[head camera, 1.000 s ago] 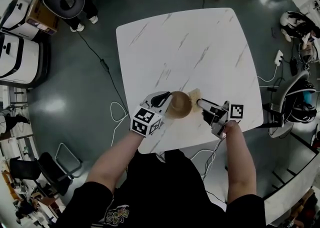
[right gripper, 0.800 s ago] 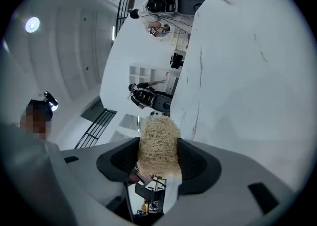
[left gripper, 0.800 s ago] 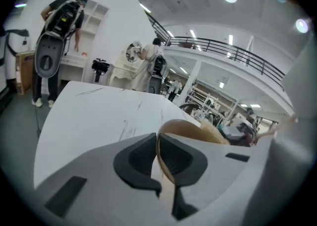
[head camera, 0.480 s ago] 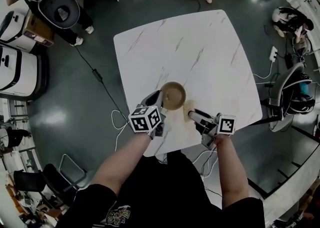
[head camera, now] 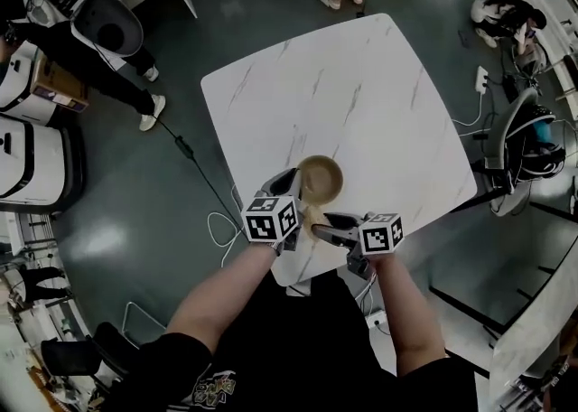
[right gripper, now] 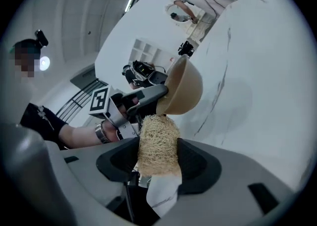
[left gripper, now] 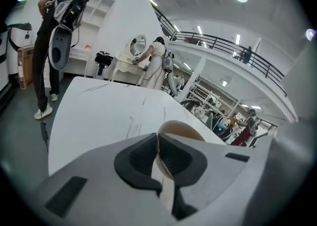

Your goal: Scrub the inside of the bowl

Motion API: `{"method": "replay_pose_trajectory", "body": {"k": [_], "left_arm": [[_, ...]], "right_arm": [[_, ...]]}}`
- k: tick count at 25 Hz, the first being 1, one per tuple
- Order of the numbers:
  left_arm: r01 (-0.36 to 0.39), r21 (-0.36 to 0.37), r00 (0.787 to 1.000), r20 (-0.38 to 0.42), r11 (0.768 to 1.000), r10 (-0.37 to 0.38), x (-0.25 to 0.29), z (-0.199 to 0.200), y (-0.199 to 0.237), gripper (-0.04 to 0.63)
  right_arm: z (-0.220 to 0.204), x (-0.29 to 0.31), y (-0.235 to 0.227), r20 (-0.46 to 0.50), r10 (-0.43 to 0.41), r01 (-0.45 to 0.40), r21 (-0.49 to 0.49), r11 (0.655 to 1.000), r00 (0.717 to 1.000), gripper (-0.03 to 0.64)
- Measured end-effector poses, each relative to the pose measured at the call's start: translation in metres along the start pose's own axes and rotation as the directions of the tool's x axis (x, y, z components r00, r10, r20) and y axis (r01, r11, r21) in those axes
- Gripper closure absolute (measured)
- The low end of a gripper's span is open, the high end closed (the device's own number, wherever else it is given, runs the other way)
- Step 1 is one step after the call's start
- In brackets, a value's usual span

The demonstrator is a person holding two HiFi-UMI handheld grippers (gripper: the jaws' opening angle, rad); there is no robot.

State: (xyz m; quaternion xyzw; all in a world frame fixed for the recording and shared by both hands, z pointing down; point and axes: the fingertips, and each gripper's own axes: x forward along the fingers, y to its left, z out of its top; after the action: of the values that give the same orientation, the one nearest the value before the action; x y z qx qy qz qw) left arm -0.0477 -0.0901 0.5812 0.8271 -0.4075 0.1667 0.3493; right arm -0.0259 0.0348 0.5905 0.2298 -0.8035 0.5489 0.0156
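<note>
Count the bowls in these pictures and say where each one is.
1. The bowl is by the white table's near edge, its rim between the left gripper's jaws, which have just been closing on it; the right gripper's scrubber is beside it. No others appear.

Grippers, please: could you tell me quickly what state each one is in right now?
Left gripper: closed on the bowl at its rim, jaws just tightened.
Right gripper: closed on the loofah scrubber.
</note>
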Motion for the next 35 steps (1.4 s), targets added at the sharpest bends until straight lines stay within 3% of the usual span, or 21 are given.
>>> {"method": "replay_pose_trajectory", "body": {"k": [6,11,16,23,26,29,32,35], "left_arm": [[0.034,0.052,0.999,-0.039,0.998,-0.032,-0.007,-0.008,0.009,0.575],[0.052,0.085,0.997,-0.057,0.995,-0.047,-0.011,-0.006,0.016,0.575],[0.076,0.111,0.994,-0.081,0.991,-0.068,-0.011,-0.006,0.015,0.575],[0.063,0.133,0.992,-0.12,0.989,-0.047,0.001,-0.016,0.013,0.574],[0.064,0.147,0.99,-0.137,0.987,-0.044,0.006,-0.021,0.008,0.575],[0.069,0.172,0.987,-0.155,0.983,-0.042,0.014,-0.029,0.0,0.575],[0.057,0.167,0.986,-0.166,0.984,-0.029,0.025,-0.033,-0.006,0.575],[0.033,0.17,0.984,-0.176,0.985,-0.002,0.039,-0.035,-0.01,0.575]], "right_arm": [[-0.006,0.013,0.006,0.008,-0.065,0.065,-0.026,0.998,0.998,0.37],[-0.007,-0.005,0.003,0.07,-0.128,0.129,-0.008,0.992,0.989,0.37],[0.008,-0.034,-0.006,0.173,-0.196,0.194,0.027,0.981,0.965,0.37],[0.019,-0.062,-0.028,0.196,-0.312,0.321,-0.017,0.947,0.93,0.37],[0.031,-0.082,-0.041,0.265,-0.37,0.381,0.01,0.925,0.89,0.37],[0.047,-0.104,-0.059,0.329,-0.459,0.473,0.04,0.88,0.825,0.37],[0.059,-0.122,-0.085,0.303,-0.608,0.638,0.002,0.77,0.734,0.37],[0.067,-0.129,-0.106,0.249,-0.701,0.738,-0.099,0.668,0.668,0.37]]}}
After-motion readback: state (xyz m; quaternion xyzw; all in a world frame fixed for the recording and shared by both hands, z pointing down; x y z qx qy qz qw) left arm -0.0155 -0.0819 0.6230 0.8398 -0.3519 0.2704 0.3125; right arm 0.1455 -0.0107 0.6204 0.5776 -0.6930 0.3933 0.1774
